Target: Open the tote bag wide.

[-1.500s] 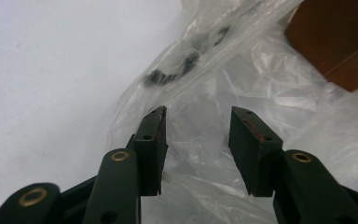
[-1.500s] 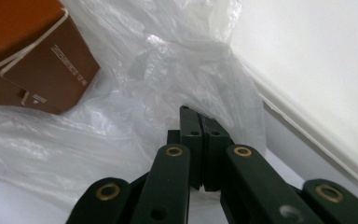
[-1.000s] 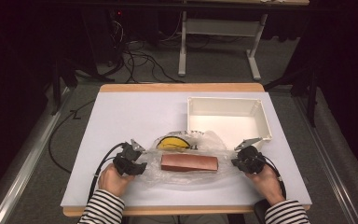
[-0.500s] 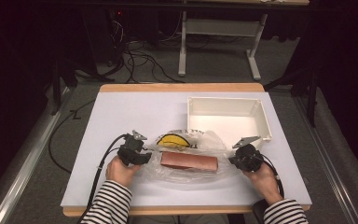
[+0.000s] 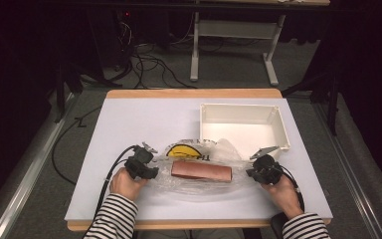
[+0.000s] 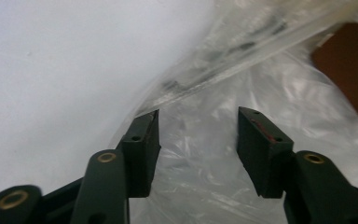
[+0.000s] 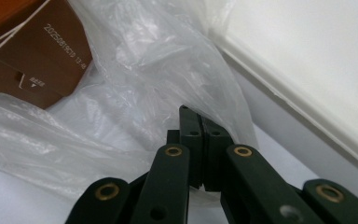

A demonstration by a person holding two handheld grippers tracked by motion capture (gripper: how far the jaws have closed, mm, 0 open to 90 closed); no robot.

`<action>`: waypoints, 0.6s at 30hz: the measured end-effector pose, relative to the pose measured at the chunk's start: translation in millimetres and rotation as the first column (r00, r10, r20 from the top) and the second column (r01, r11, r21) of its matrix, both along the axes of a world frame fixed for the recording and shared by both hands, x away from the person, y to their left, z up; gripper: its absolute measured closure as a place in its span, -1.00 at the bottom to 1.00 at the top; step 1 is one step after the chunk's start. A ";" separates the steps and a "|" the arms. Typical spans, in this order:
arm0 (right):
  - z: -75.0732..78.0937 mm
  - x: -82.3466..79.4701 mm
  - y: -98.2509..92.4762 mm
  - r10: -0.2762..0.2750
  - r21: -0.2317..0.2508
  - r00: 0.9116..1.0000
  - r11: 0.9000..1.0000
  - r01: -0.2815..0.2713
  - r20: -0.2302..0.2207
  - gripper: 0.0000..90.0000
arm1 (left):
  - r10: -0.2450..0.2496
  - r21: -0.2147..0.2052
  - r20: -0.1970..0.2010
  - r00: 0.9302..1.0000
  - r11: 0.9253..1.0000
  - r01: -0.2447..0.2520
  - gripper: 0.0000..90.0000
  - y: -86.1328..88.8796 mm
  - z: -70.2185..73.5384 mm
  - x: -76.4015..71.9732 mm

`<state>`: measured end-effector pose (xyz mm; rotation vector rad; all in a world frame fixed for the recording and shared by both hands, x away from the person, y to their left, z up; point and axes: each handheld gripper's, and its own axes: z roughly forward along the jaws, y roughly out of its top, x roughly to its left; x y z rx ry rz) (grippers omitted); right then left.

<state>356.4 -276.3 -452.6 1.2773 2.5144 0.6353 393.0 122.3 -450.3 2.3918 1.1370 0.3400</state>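
Note:
A clear plastic bag lies crumpled near the table's front edge. Inside it are a long brown box and a yellow item. My left gripper is at the bag's left end. Its jaws have just been opening, and in the left gripper view the left gripper stands open with loose bag film in the gap, untouched by the pads. My right gripper is at the bag's right end. The right gripper view shows the right gripper shut on a fold of the bag, with the brown box beyond.
An empty white tray stands at the back right, just behind the bag and close to my right gripper; its rim runs past on the right. A white mat covers the wooden table.
My left gripper has shifted a little away from the person, to the bag's left end. The right hand and the bag's right end have stayed put.

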 end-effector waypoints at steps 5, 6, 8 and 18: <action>8.7 -5.5 7.2 0.020 0.040 0.999 0.999 -0.022 0.030 0.98 | -0.019 -0.081 0.024 1.000 0.996 0.020 0.00 5.5 15.5 -11.9; 10.3 -7.0 8.9 0.030 0.046 0.999 0.998 -0.032 0.038 0.98 | -0.026 -0.084 0.025 0.999 0.996 0.028 -0.02 5.5 17.5 -14.3; 12.2 -10.0 11.9 0.046 0.055 0.998 0.997 -0.048 0.046 0.98 | -0.048 -0.081 0.015 0.999 0.995 0.049 -0.03 3.3 18.4 -18.8; 0.5 -14.5 11.1 0.071 0.006 0.997 0.997 -0.071 -0.016 0.99 | -0.051 0.069 0.007 0.999 0.996 0.051 0.07 2.1 -0.8 -22.8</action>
